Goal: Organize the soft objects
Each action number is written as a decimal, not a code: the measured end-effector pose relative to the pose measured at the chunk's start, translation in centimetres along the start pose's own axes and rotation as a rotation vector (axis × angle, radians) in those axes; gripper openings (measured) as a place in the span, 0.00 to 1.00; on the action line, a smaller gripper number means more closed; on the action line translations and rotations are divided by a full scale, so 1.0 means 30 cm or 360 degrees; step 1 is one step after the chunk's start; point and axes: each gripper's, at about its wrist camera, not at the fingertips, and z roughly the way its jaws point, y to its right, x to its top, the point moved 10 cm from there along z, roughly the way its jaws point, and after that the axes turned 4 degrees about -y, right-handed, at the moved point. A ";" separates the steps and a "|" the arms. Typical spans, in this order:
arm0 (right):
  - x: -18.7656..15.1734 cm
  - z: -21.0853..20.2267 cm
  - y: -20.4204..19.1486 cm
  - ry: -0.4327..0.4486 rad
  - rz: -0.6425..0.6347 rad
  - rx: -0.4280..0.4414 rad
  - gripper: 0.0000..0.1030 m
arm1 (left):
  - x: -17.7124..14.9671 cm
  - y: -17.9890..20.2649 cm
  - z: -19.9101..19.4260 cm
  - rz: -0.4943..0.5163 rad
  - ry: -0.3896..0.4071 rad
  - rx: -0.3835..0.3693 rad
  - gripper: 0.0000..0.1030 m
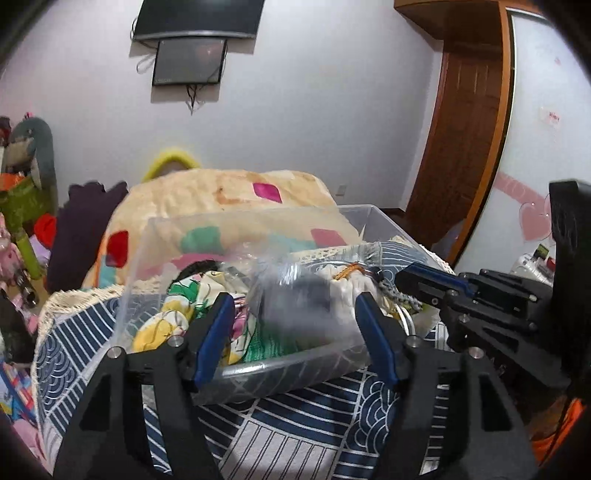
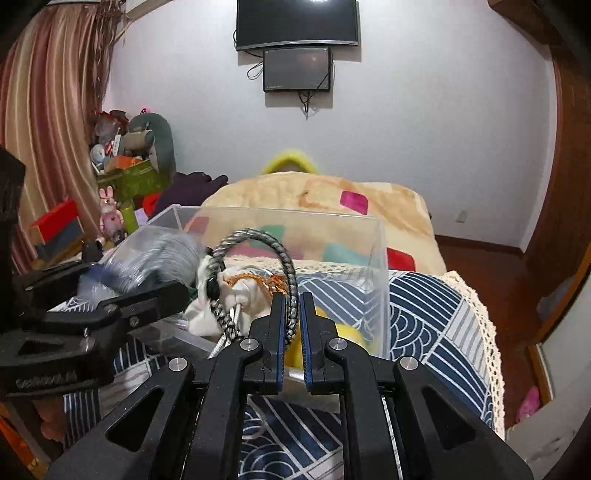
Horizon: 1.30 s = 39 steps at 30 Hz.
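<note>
Gripping a grey-and-black braided rope handle (image 2: 291, 295), our right claw (image 2: 291, 317) has its blue-padded jaws closed on the cord, which arches up and over to a white drawstring cloth pouch (image 2: 236, 295) with an orange cord at its neck. The pouch hangs over the near edge of a clear rectangular plastic storage bin (image 2: 380, 258) that sits on a tabletop covered by a navy-and-white wave-patterned cloth with a lace edge (image 2: 436, 317).

Our left claw (image 1: 295, 321) is spread wide open, its blue pads (image 1: 214, 339) either side of a crinkled transparent plastic bag with something grey inside (image 1: 295, 291); the bag is blurred, and we cannot tell whether either pad touches it. From the left wrist view the bin (image 1: 140, 266) holds the bag, a cartoon-printed yellow, white and green fabric piece (image 1: 177, 306) at its left end, and the white pouch (image 1: 347, 291) at its right end. From the right wrist view something yellow and rounded (image 2: 351, 336) shows through the bin's near wall.

Behind the bin lies a cream blanket with pink, red and teal patches (image 1: 229, 192), and a dark wall-mounted screen (image 2: 297, 24) hangs above it.
</note>
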 end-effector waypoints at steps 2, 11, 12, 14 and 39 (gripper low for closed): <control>0.002 -0.011 0.008 -0.0002 0.0015 0.0022 0.14 | -0.002 0.001 -0.018 0.0011 0.0010 0.0009 0.66; 0.037 -0.138 0.020 0.0115 0.0037 0.0065 0.20 | 0.021 0.010 -0.188 -0.0016 0.0155 -0.0015 0.66; 0.045 -0.155 0.018 0.0132 0.0035 0.0070 0.20 | 0.024 0.013 -0.210 -0.0020 0.0176 -0.0019 0.66; 0.061 -0.202 0.011 0.0174 0.0027 0.0088 0.20 | 0.031 0.017 -0.260 -0.0033 0.0212 -0.0024 0.66; 0.072 -0.490 -0.088 0.0508 -0.0017 0.0142 0.79 | -0.026 0.049 -0.618 -0.0030 0.0478 0.0134 0.89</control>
